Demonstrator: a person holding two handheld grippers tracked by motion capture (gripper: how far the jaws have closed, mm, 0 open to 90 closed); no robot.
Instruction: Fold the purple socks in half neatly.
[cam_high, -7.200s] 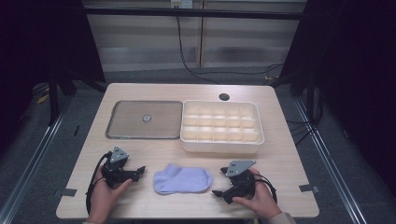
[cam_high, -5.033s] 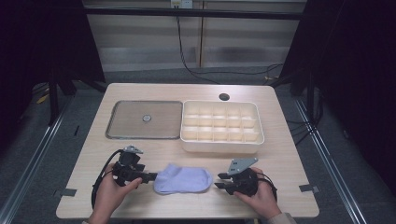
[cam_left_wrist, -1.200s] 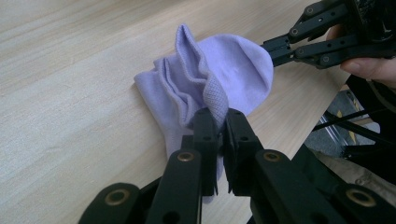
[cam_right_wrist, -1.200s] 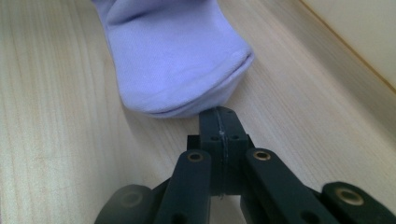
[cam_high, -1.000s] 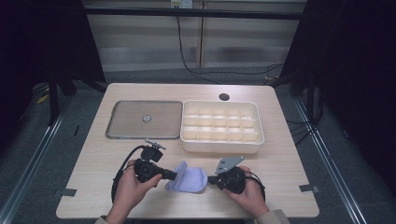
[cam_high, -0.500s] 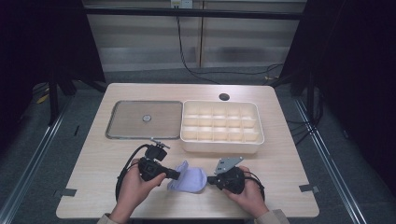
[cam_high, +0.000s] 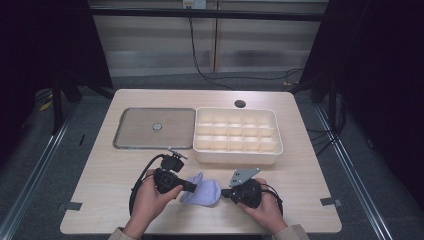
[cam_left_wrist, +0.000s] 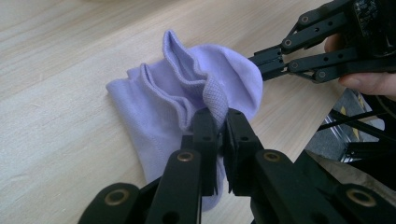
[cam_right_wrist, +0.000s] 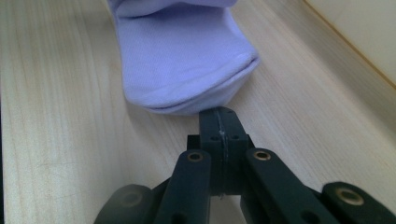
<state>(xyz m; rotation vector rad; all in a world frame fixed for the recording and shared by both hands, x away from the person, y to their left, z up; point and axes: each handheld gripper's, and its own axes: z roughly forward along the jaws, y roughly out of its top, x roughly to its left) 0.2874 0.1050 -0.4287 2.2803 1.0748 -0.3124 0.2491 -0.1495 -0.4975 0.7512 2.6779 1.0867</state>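
The wooden surface (cam_high: 105, 170) carries a grey tray (cam_high: 155, 128) and, beside it, a white compartment box (cam_high: 236, 136). Near the front edge lies a lilac sock (cam_high: 202, 190), bunched. The left hand-held gripper (cam_left_wrist: 221, 120) is clamped on its ribbed cuff. The right hand-held gripper (cam_right_wrist: 219, 116), jaws together, touches the sock's toe end.

We're looking at a lab-style recording station — a pale wooden tabletop (cam_high: 300, 165) standing alone on a grey floor, hemmed in by black curtains (cam_high: 45, 45) on both sides. Cables (cam_high: 200, 55) trail down the panelled back wall, tape marks (cam_high: 330, 201) sit on the tabletop's near corners, and metal rails (cam_high: 35, 170) run along the floor — a staged test setup, nothing homely.
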